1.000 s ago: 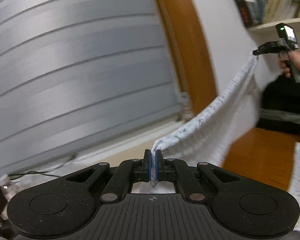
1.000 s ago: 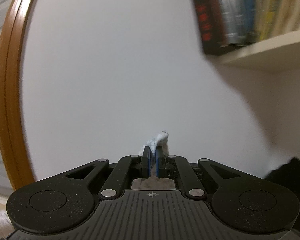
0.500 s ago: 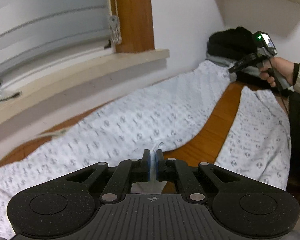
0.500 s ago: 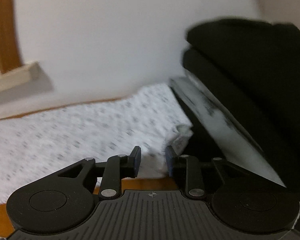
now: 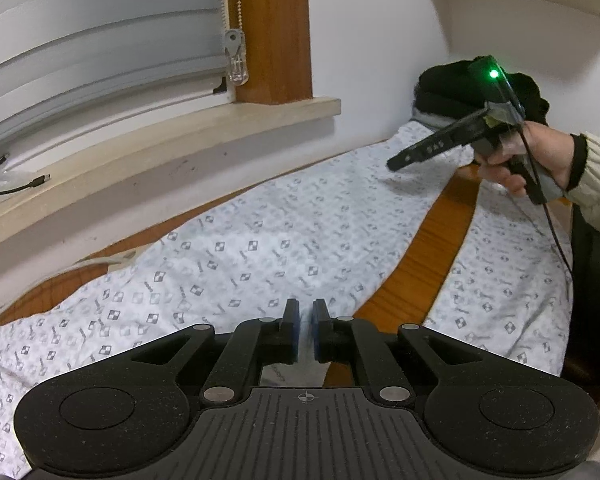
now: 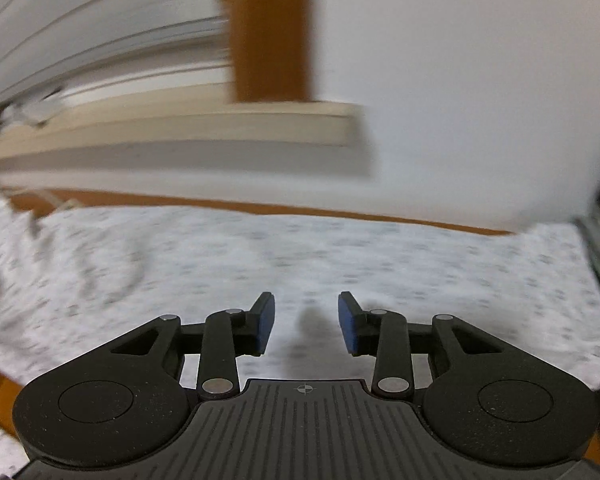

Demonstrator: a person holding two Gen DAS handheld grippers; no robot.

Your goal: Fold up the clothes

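Cloth (image 5: 284, 240) lay spread on the tabletop (image 5: 416, 264).
Left gripper (image 5: 305, 330) jaws stood slightly parted, nothing clearly pinched, cloth just ahead. Right gripper (image 6: 306, 322) jaws were opening, empty, cloth below and ahead.

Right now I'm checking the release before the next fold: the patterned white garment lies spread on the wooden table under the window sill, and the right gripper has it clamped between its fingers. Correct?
Not quite. The right gripper isn't clamping it: the right wrist view shows its jaws apart and opening, nothing between them. The garment does lie spread on the wooden table under the window sill.
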